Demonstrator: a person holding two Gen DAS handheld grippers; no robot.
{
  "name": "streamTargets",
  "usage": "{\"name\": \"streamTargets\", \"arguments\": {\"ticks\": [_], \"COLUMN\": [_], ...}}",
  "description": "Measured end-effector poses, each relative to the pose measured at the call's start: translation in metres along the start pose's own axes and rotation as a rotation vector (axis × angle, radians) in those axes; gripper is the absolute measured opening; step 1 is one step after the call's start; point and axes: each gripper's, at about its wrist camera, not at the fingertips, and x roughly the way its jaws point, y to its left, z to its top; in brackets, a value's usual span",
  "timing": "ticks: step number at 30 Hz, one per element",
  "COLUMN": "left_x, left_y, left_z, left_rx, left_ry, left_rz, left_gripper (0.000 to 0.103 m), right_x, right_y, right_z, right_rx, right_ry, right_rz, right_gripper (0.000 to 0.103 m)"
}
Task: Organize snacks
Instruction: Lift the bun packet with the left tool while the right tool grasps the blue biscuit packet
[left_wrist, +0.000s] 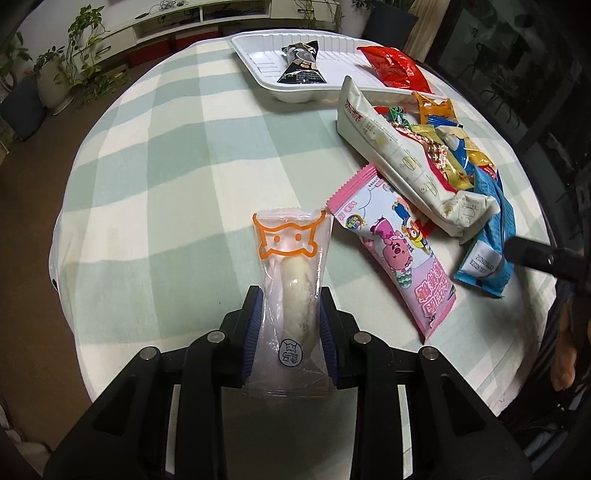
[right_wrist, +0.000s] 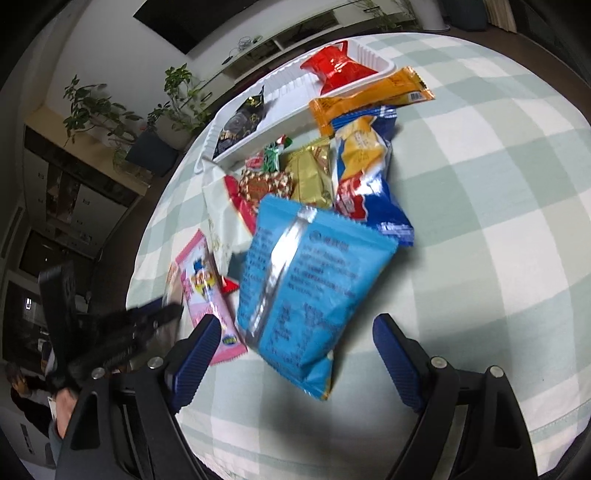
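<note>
Home: houseplants (left_wrist: 79, 48), checked tablecloth (left_wrist: 177, 147)

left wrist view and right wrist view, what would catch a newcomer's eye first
The left tool is shut on a clear snack packet with an orange cat outline, front and centre. On the right, a jumbled pile of bright wrappers lies beside the white tray, and the open right tool frames a light blue bag.

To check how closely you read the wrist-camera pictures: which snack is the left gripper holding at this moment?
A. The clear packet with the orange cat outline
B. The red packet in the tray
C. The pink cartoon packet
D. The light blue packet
A: in the left wrist view the left gripper has its blue pads pressed on both sides of the clear packet with the orange cat outline.
</note>
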Motion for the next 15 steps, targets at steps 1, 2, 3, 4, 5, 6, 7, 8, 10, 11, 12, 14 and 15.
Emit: {"name": "streamTargets", "arguments": {"ticks": [1,2,3,4,5,6,7,8,10,11,12,14,15], "left_x": [-0.0002,-0.0005,-0.0005,-0.0008,-0.0006,-0.0013,-0.0012,-0.0012,-0.0017,-0.0015,-0.0019,-0.0018,-0.0021], "left_y": [-0.0019,-0.0034,-0.0041,-0.0047,-0.0042,-0.0042,-0.0037,-0.0034,-0.0043,-0.0046,-0.0055,-0.0061,-0.0067], "left_z": [-0.0005,-0.0012,-0.0012,-0.0017,-0.0012,-0.0021,-0.0018,-0.0012,-0.0018,-0.0015,-0.0023,-0.0021,-0.0026], "left_rx": [0.006,0.009,0.009,0.009,0.01,0.009,0.009,0.009,0.013,0.015,0.017,0.019,0.02], "left_ry": [0.0,-0.001,-0.003,-0.005,-0.006,-0.008,-0.008,-0.009,-0.009,-0.009,-0.01,-0.01,-0.01], "left_rz": [0.011,0.02,0.024,0.025,0.025,0.024,0.021,0.019,0.02,0.019,0.02,0.019,0.019], "left_gripper": [0.028,0.028,0.028,0.028,0.028,0.028,0.028,0.028,0.028,0.028,0.028,0.028,0.028], "right_x": [0.0018,0.0033,0.0045,0.0068,0.0084,0.0101,0.0107,0.0108,0.0101,0.0094,0.0088,0.0088,0.0088], "right_y": [0.0013,0.0027,0.0042,0.0062,0.0075,0.008,0.0087,0.0088,0.0077,0.0074,0.006,0.0027,0.0016], "right_z": [0.0021,0.0041,0.0053,0.0066,0.0073,0.0074,0.0072,0.0068,0.0064,0.0069,0.0072,0.008,0.0082], "right_rx": [0.003,0.007,0.004,-0.008,-0.015,-0.023,-0.032,-0.04,-0.049,-0.049,-0.047,-0.047,-0.048], "right_ry": [0.004,0.005,0.003,0.001,-0.001,-0.009,-0.016,-0.022,-0.031,-0.034,-0.036,-0.038,-0.04], "right_rz": [-0.005,-0.008,-0.009,-0.015,-0.021,-0.026,-0.028,-0.03,-0.04,-0.04,-0.036,-0.032,-0.028], "right_gripper": [0.088,0.088,0.088,0.088,0.088,0.088,0.088,0.087,0.081,0.078,0.073,0.064,0.063]}}
